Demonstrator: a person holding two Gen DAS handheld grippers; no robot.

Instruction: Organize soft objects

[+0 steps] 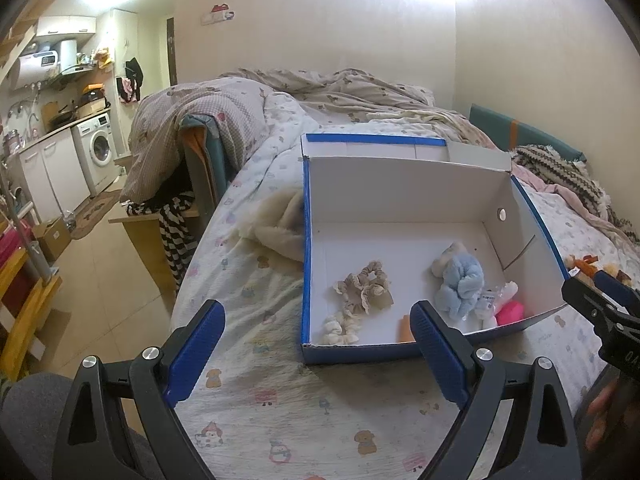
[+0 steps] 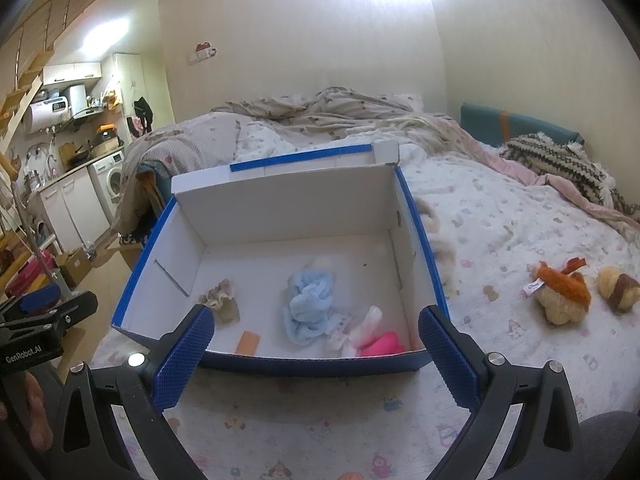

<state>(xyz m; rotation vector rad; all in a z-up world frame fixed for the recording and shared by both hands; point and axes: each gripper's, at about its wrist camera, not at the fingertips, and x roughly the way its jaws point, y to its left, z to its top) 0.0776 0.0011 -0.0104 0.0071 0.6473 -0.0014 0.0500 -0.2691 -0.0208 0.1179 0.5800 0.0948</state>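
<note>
An open blue-and-white cardboard box [image 1: 400, 200] [image 2: 280, 200] sits on the bed. Inside lie beige scrunchies [image 1: 366, 288] [image 2: 220, 298], a light blue fluffy scrunchie [image 1: 460, 284] [image 2: 310, 304], a pink soft item [image 1: 510, 312] [image 2: 384, 344] and a small orange piece [image 2: 247, 342]. Two plush toys, an orange-and-cream one [image 2: 560, 292] and a brown-and-cream one [image 2: 618, 290], lie on the sheet right of the box. My left gripper [image 1: 316, 344] is open and empty before the box's near left corner. My right gripper [image 2: 316, 348] is open and empty at the box's near wall.
A cream fluffy item [image 1: 276, 228] lies on the sheet left of the box. Rumpled blankets [image 2: 340, 120] and a knitted throw [image 2: 560, 164] cover the far bed. The bed's left edge drops to a tiled floor [image 1: 100, 280] with a kitchen area and washing machine [image 1: 98, 148] beyond.
</note>
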